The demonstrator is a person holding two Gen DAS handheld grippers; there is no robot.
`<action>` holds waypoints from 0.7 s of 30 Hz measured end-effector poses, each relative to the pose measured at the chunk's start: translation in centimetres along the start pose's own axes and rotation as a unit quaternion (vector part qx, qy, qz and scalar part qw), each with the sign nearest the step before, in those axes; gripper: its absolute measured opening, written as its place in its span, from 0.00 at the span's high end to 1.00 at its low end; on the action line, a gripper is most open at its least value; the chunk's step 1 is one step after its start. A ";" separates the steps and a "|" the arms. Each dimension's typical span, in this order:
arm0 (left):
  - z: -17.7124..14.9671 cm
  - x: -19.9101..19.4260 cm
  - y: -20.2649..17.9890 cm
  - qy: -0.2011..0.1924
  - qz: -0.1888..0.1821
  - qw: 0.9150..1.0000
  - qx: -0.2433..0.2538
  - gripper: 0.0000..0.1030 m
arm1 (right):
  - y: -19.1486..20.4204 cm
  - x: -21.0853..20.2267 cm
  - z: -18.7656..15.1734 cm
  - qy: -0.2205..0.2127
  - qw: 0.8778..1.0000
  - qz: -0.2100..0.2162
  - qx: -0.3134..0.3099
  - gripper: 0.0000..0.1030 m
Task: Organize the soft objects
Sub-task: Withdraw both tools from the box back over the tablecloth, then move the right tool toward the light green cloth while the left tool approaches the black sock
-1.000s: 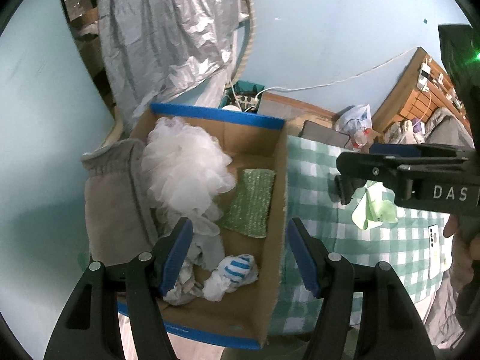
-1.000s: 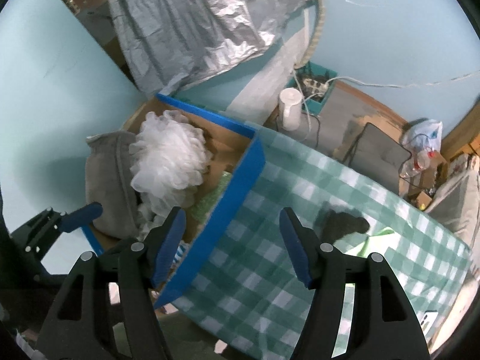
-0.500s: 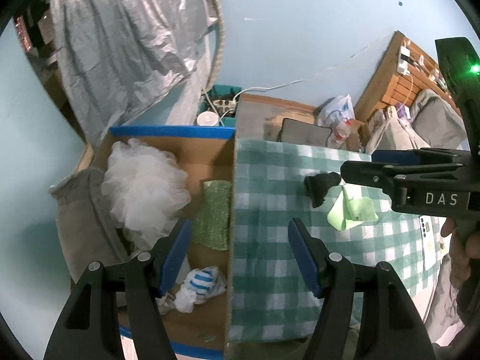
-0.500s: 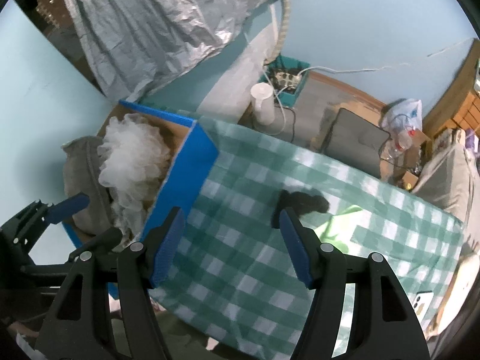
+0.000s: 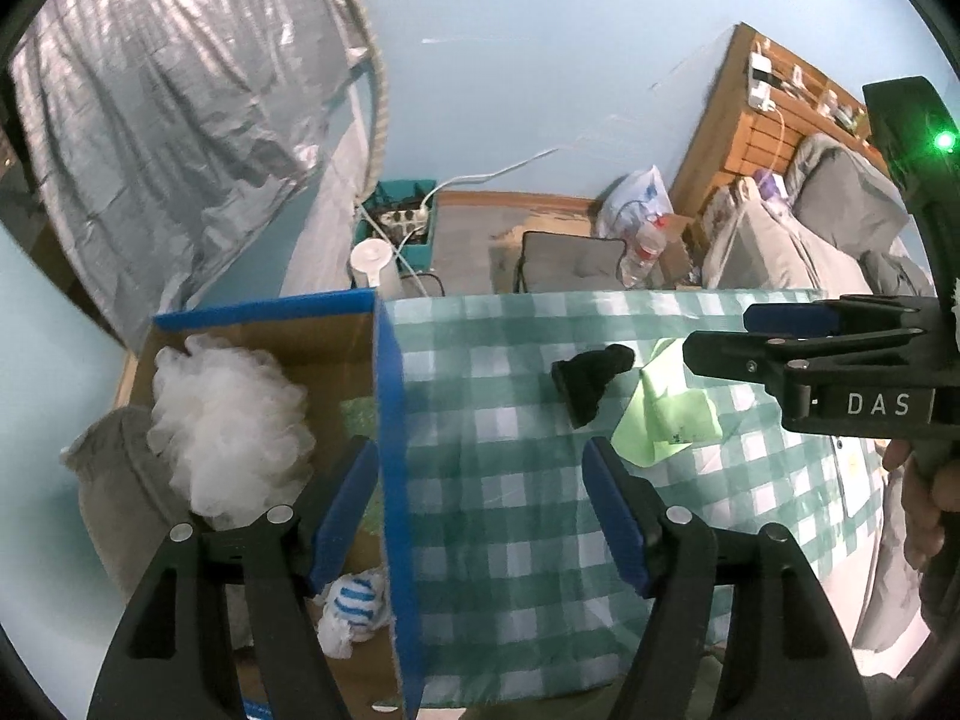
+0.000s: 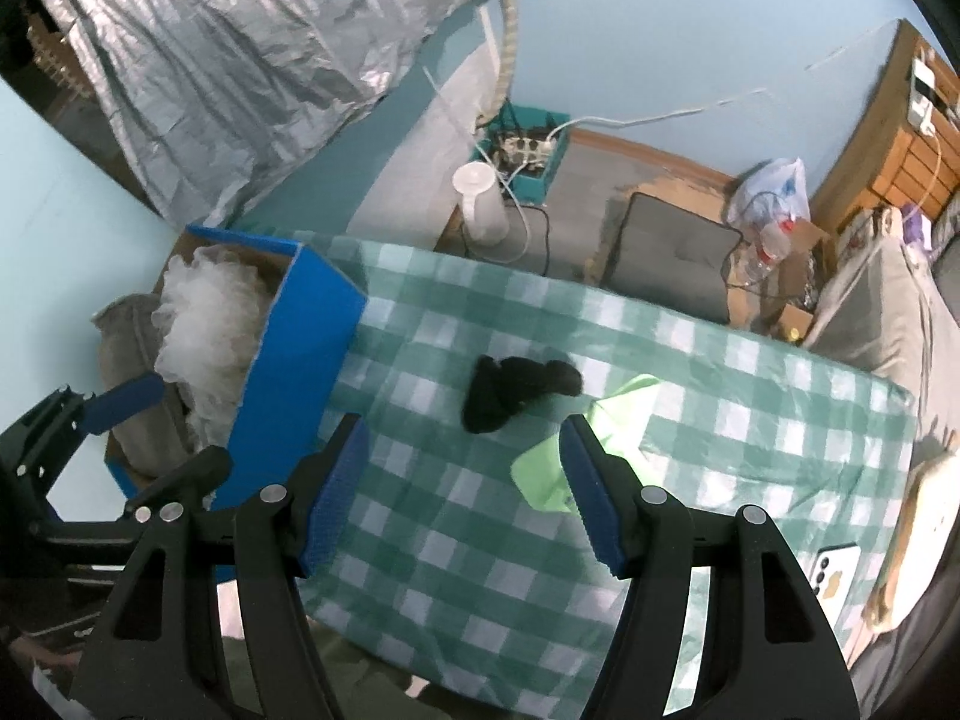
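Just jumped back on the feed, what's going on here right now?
A person is sorting soft things into the cardboard box at the edge of the checked tablecloth. The white mesh pouf, a grey cloth and a striped sock are already in it. A black sock and a light green cloth remain on the table. The left gripper, whose jaws have just been opening, and the right gripper are both open and empty above the table.
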State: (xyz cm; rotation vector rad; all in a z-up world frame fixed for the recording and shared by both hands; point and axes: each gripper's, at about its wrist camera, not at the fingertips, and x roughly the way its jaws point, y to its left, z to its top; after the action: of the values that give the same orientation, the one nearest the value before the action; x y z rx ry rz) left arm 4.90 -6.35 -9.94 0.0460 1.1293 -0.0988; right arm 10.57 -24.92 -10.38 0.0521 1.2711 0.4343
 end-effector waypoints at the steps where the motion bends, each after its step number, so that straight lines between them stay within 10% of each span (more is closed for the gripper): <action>1: 0.2 0.2 -0.2 0.001 -0.002 1.000 0.004 0.30 | -0.3 0.0 -0.1 0.000 1.000 -0.001 0.002 0.37; 21: 2.6 5.9 -4.2 0.055 -0.032 0.994 0.083 0.24 | -8.2 3.4 -2.8 0.038 0.996 -0.026 0.075 0.37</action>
State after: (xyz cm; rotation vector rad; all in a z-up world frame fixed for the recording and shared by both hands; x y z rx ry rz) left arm 9.32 -11.06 -14.14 0.1648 1.2316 -0.2504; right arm 11.03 -31.83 -16.57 0.1307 1.3752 0.2972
